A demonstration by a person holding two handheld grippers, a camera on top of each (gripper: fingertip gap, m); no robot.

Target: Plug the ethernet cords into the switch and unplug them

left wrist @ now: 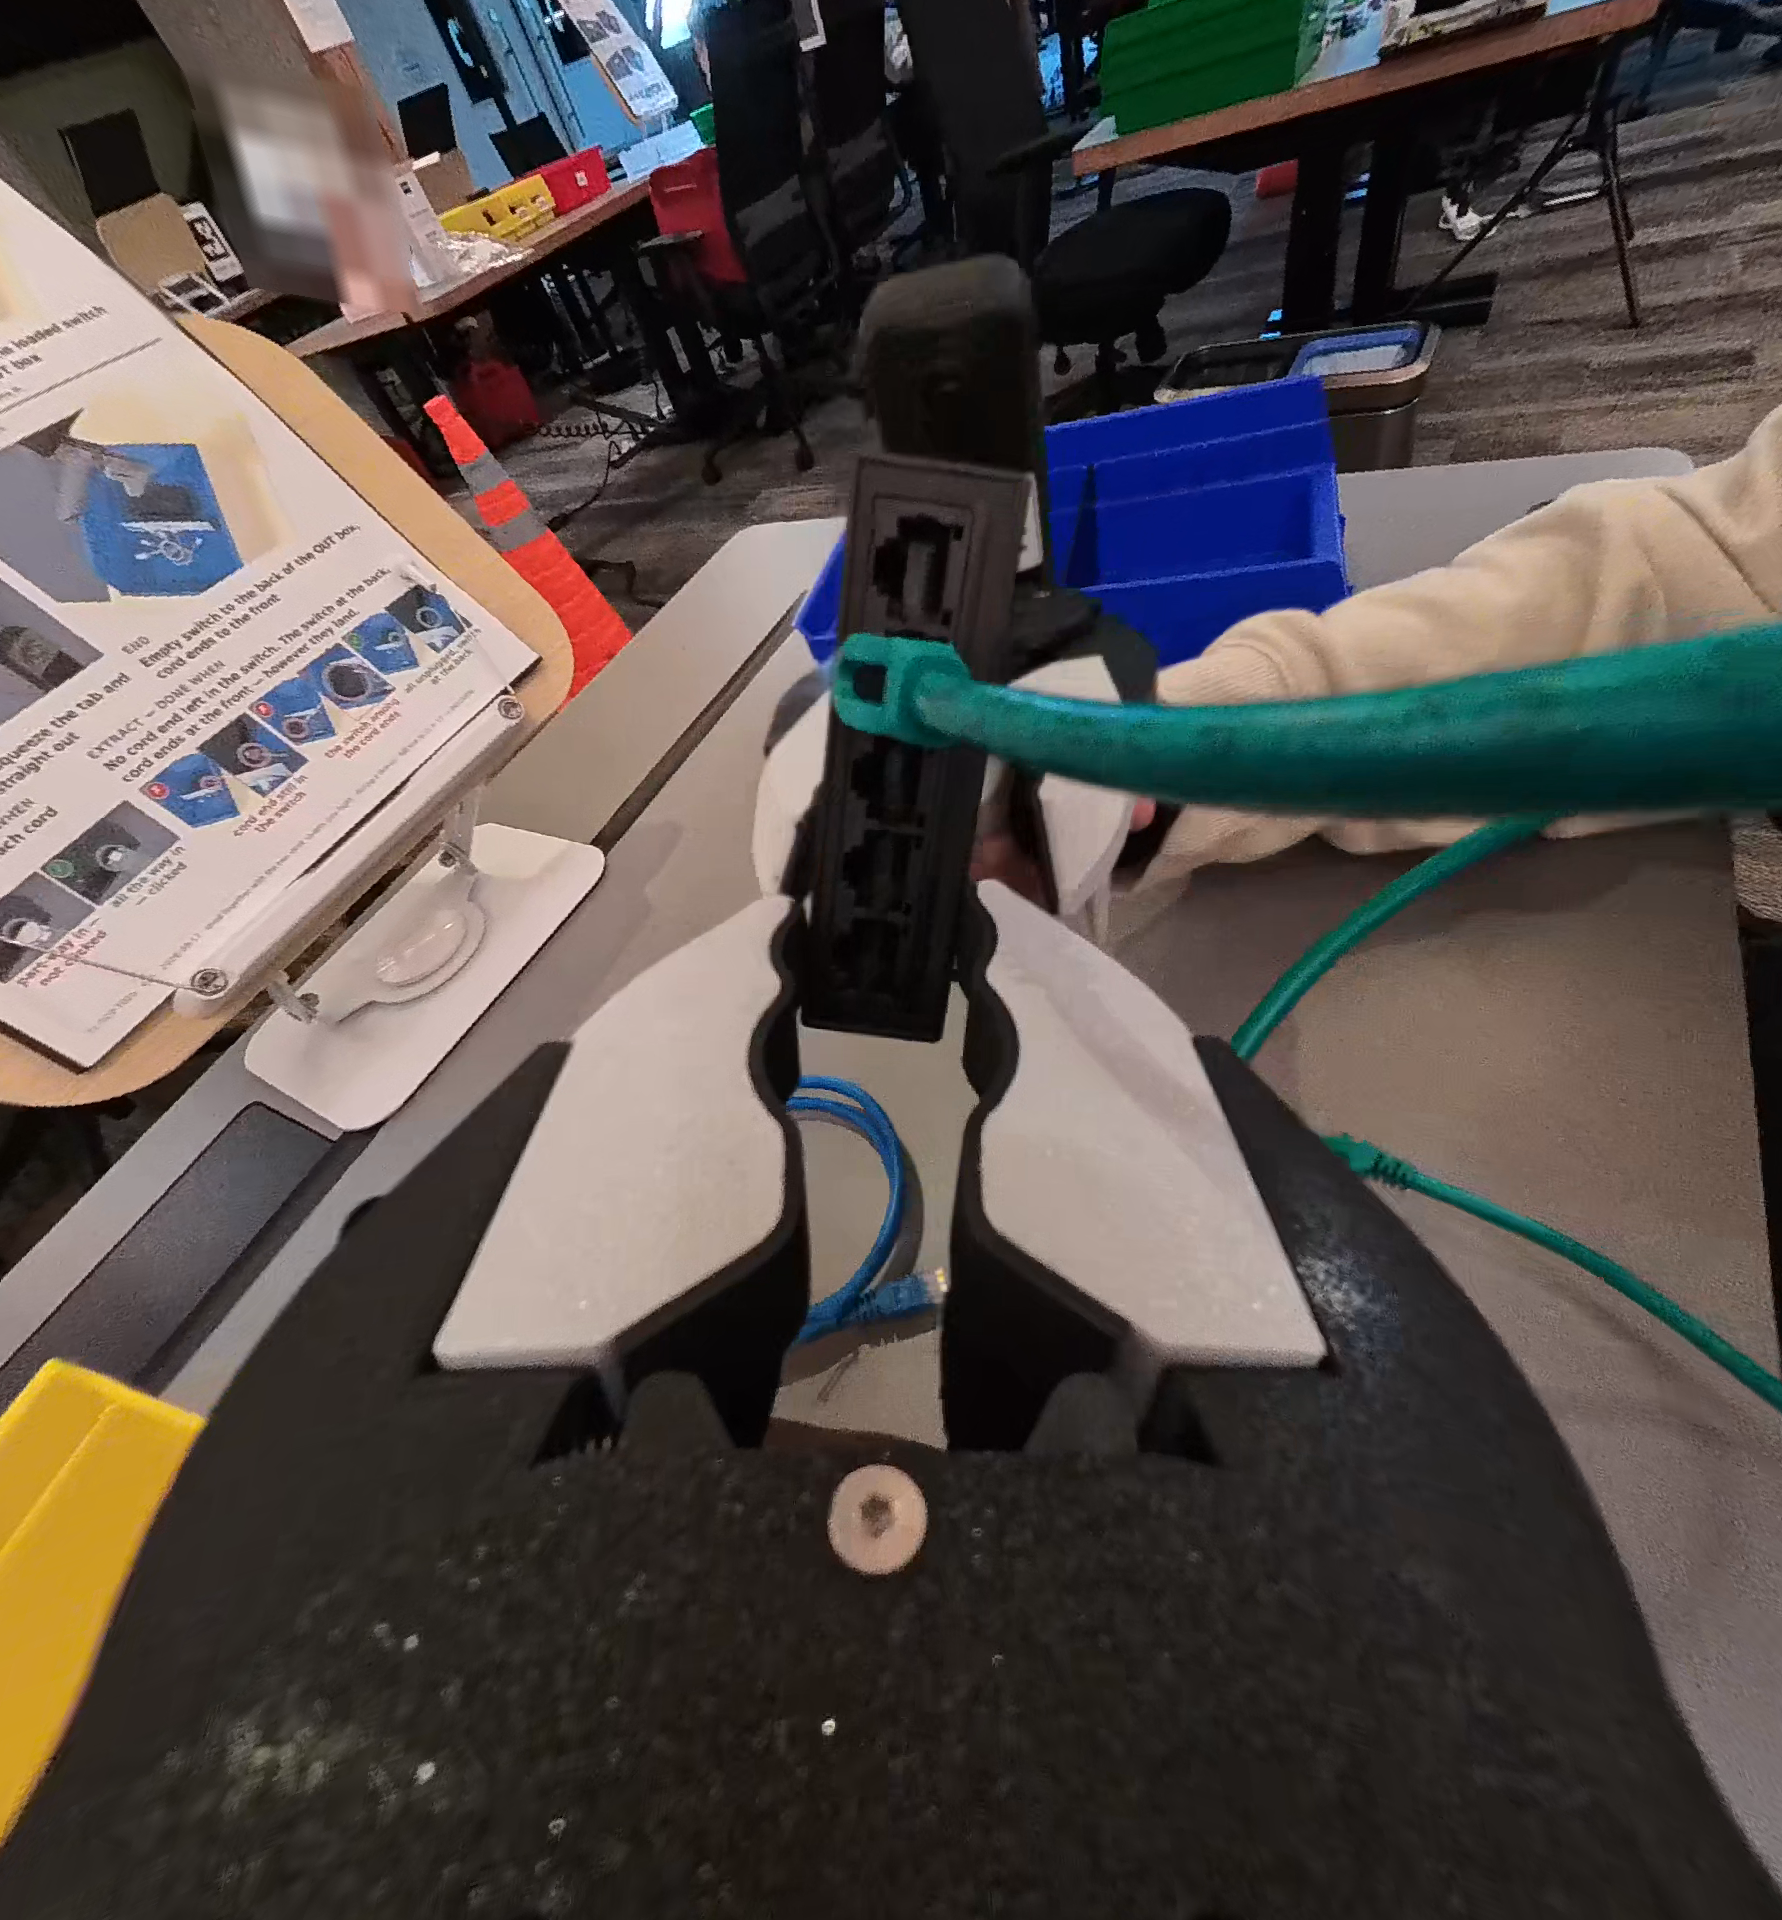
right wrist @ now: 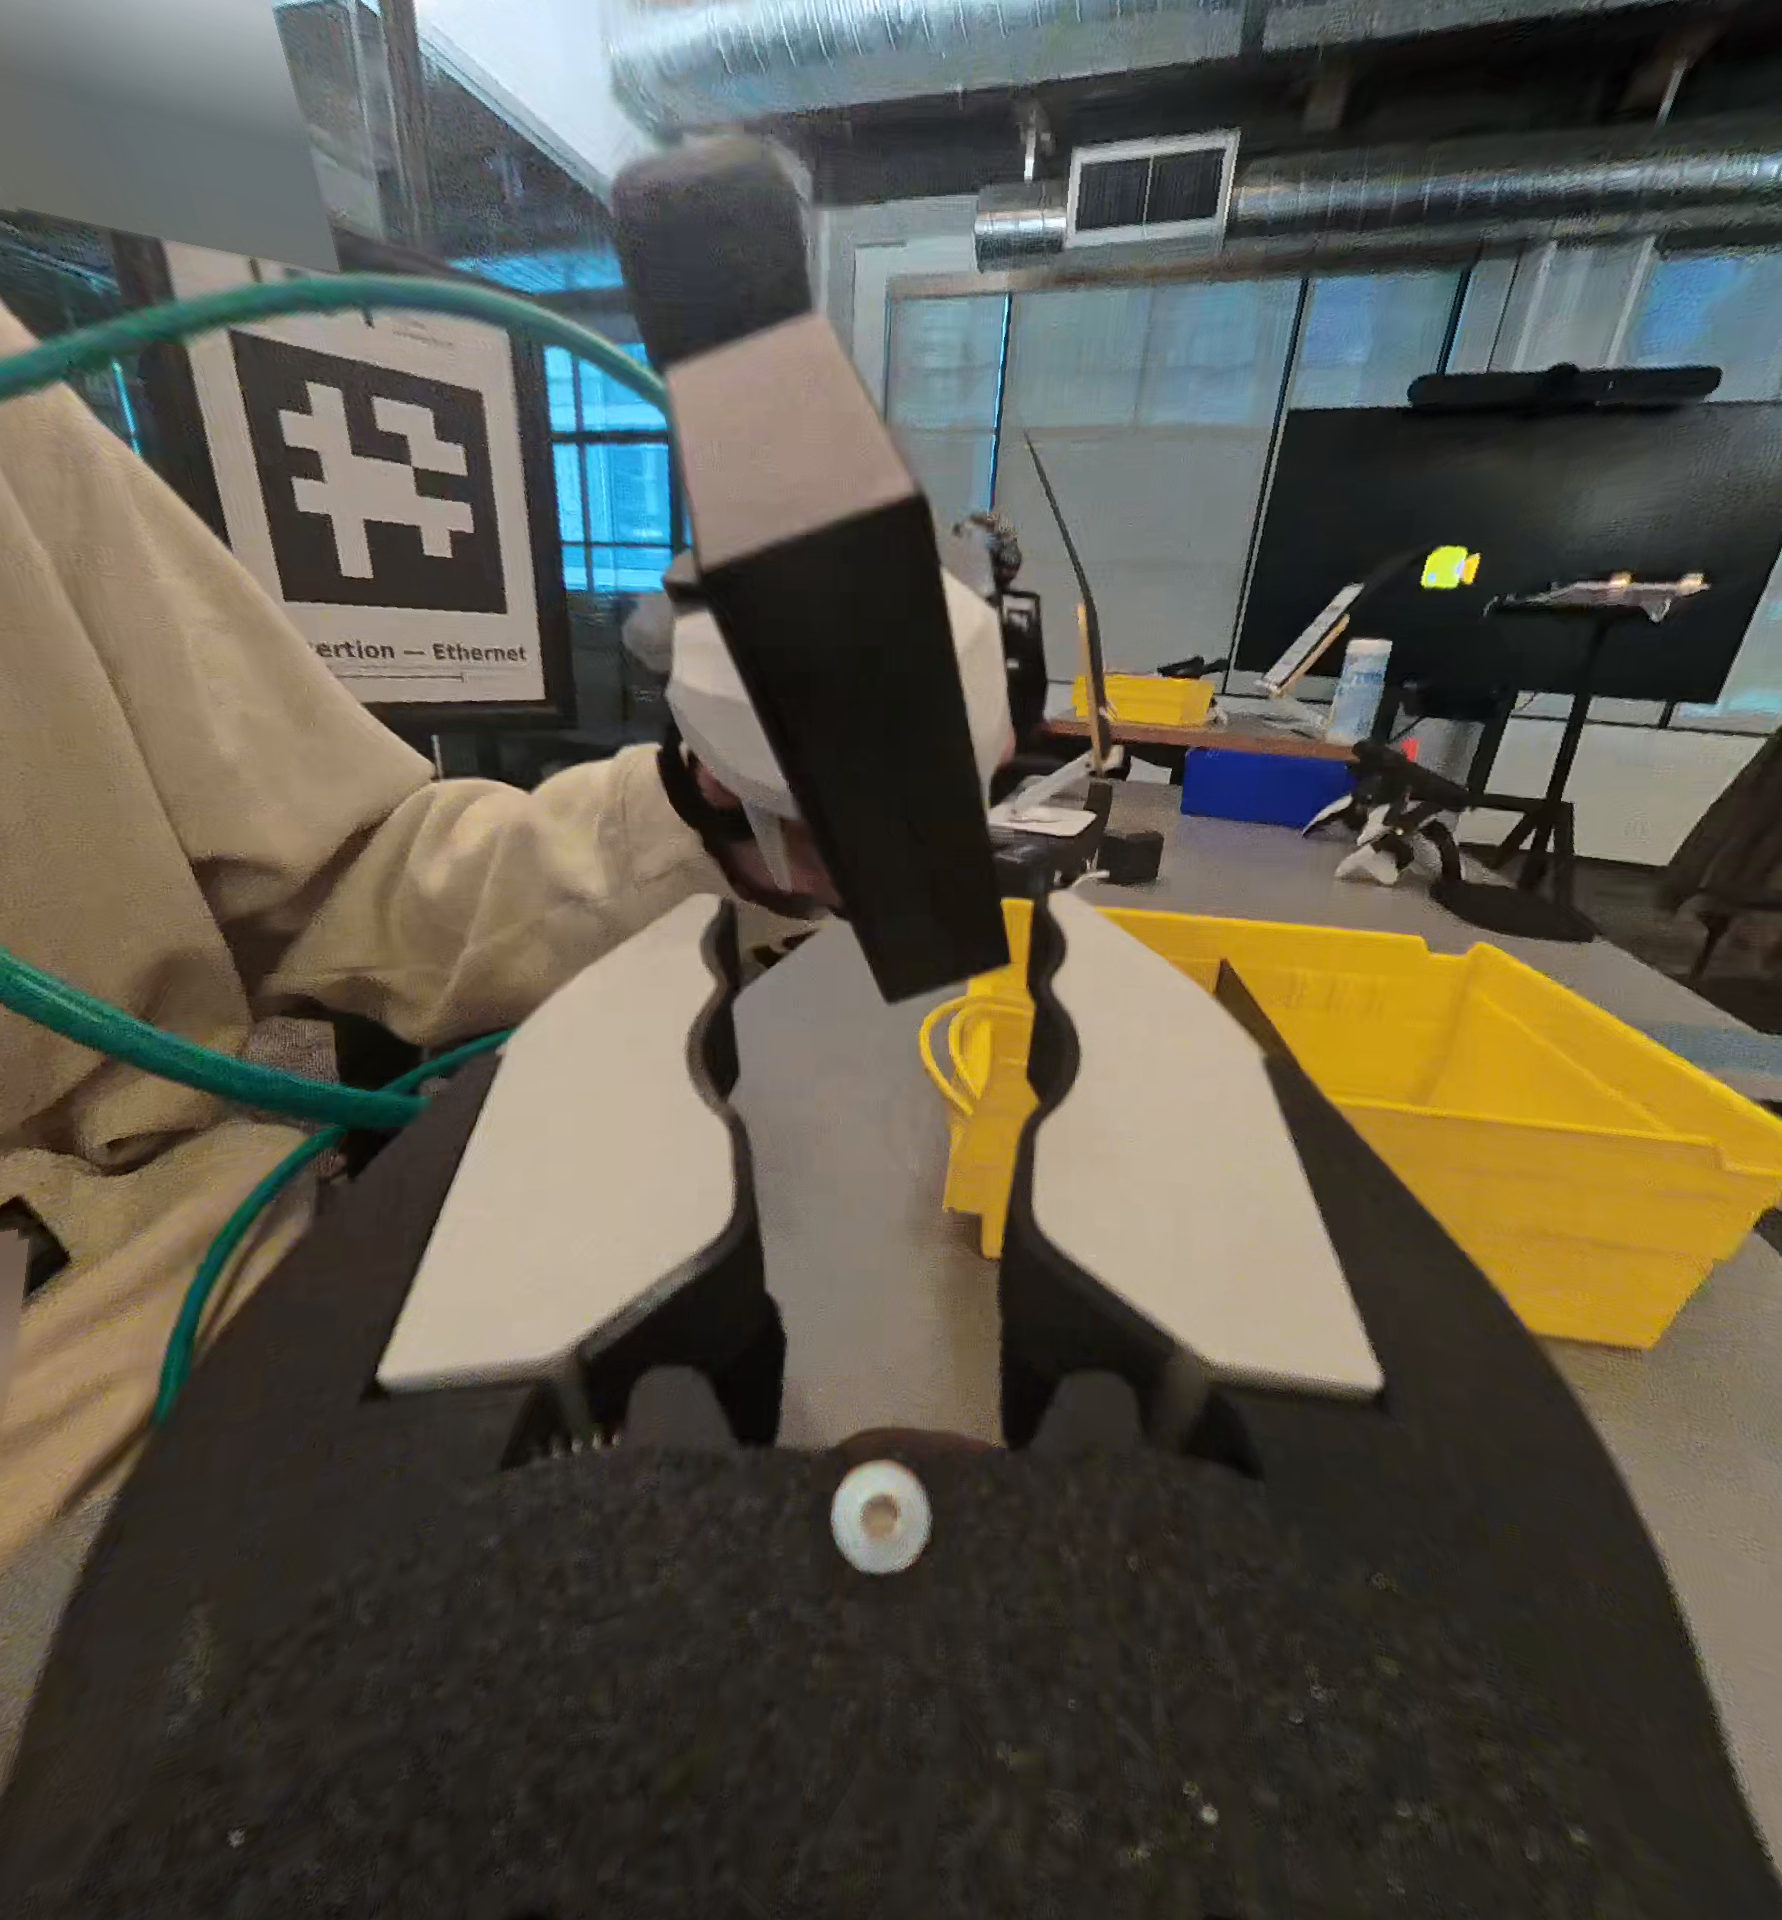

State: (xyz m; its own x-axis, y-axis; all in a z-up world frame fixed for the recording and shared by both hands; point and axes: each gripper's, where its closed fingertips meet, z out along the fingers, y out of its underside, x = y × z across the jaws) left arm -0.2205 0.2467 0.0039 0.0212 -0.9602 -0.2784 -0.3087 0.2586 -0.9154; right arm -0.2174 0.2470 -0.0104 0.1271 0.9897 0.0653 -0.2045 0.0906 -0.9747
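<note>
The left gripper is pinching the upright black switch; a green cord is sitting plugged into it, while the right gripper, beside the switch, is standing spread.

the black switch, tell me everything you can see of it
The switch is a slim matte black box, plastic by its look, held on end above the grey table. The left gripper clamps its lower end. One narrow face carries a column of ports. A green ethernet cord has its plug in the second port from the top; the others look empty. The right wrist view shows its plain back.
</note>
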